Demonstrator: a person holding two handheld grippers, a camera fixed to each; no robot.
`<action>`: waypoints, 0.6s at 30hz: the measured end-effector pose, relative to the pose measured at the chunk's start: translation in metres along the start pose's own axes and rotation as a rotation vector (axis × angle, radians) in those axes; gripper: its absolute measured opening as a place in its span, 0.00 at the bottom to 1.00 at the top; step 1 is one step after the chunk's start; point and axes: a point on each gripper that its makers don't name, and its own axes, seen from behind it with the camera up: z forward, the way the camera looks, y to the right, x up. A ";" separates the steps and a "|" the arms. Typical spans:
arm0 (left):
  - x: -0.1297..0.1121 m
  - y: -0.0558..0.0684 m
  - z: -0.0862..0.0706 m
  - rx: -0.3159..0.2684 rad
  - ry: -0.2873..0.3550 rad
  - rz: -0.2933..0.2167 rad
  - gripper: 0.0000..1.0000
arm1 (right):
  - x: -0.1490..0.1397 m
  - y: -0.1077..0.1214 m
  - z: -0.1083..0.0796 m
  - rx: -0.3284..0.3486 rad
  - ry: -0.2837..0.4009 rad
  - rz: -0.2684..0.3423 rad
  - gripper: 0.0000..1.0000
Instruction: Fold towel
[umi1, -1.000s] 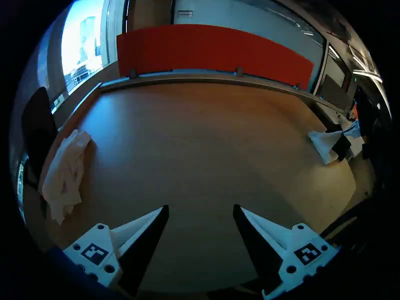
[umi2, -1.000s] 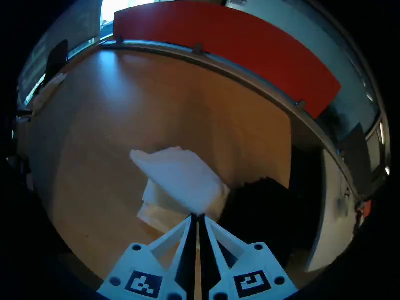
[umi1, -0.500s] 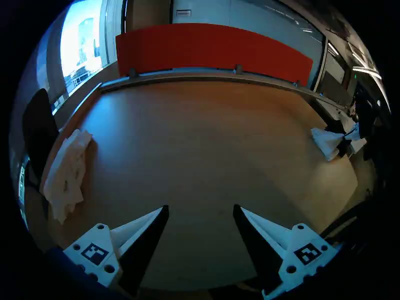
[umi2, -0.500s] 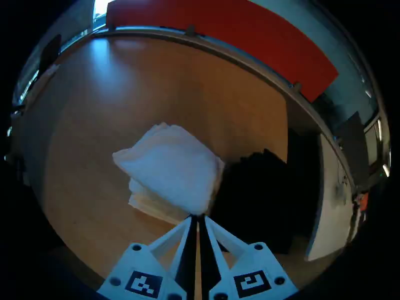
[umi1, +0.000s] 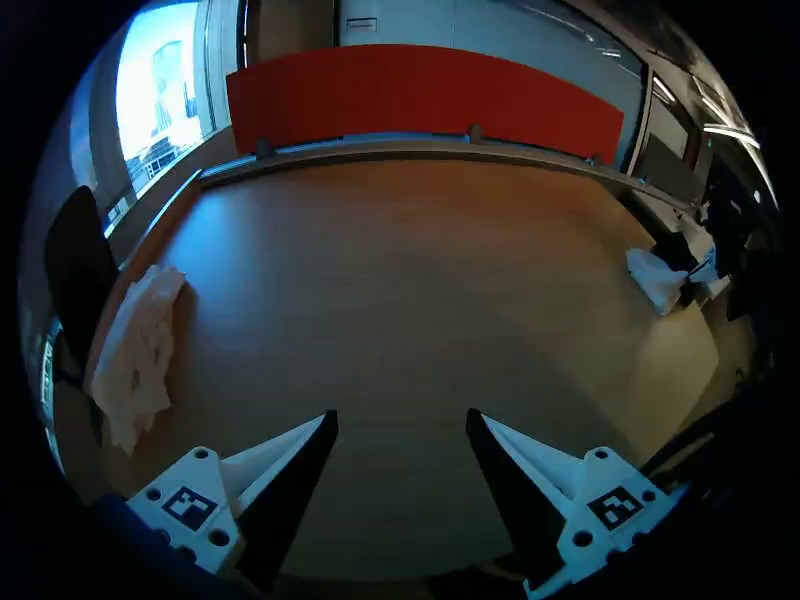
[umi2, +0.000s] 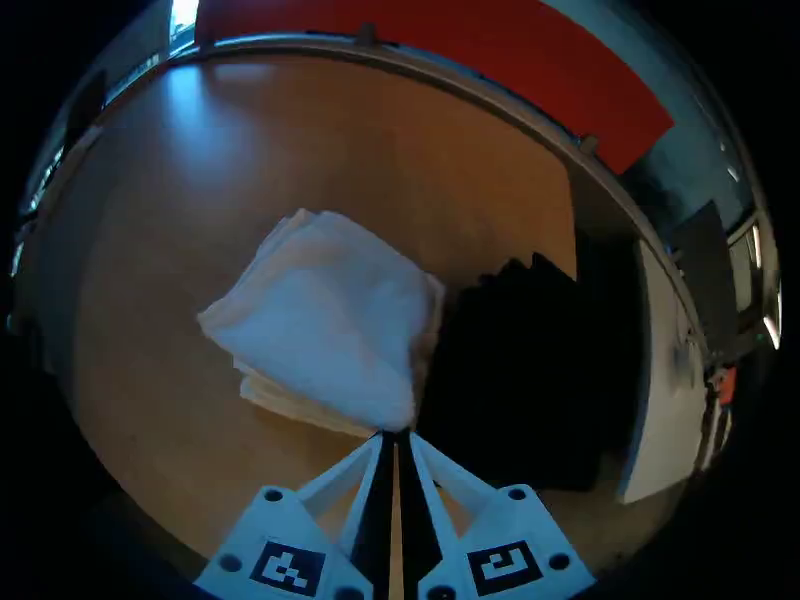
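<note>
Left gripper view, from its left side: a crumpled cloth (umi1: 135, 350) lies heaped along the left edge of the desk (umi1: 400, 280), well apart from everything else. In the middle, the left tongs (umi1: 400, 445) hover with their two fingers spread wide and nothing between them, over bare wood. Far off at the right edge of the desk sits a small white shape, which I take for the folded towel (umi1: 655, 278).

Right gripper view: the folded towel (umi2: 330, 325) lies left of centre as a thick, roughly square stack. Its lower-left layers splay a little, and its near corner runs into the tips of the right tongs (umi2: 397, 440). Those fingers are pressed together, pinching that corner. To the right is a dark mass that I cannot make out clearly.

The folding looks essentially done, and the step in hand appears to be placing the stack.

- Keep the pinch firm through every layer.
- Lower the towel so its far edge meets the wood first and the rest lays down flat.
- Let go only once the full weight rests on the desk.
- Keep it back from the desk edge on the right.
- The free left tongs could press the loose layers square.
</note>
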 end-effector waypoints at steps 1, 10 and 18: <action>0.000 0.000 0.000 0.000 -0.001 0.002 0.95 | -0.002 0.000 0.001 0.001 -0.004 0.002 0.03; -0.001 0.003 0.002 0.003 -0.014 0.012 0.95 | -0.022 -0.001 0.016 0.006 -0.039 0.031 0.03; 0.002 0.007 0.005 0.002 -0.019 0.019 0.95 | -0.027 -0.006 0.022 0.005 -0.036 0.046 0.05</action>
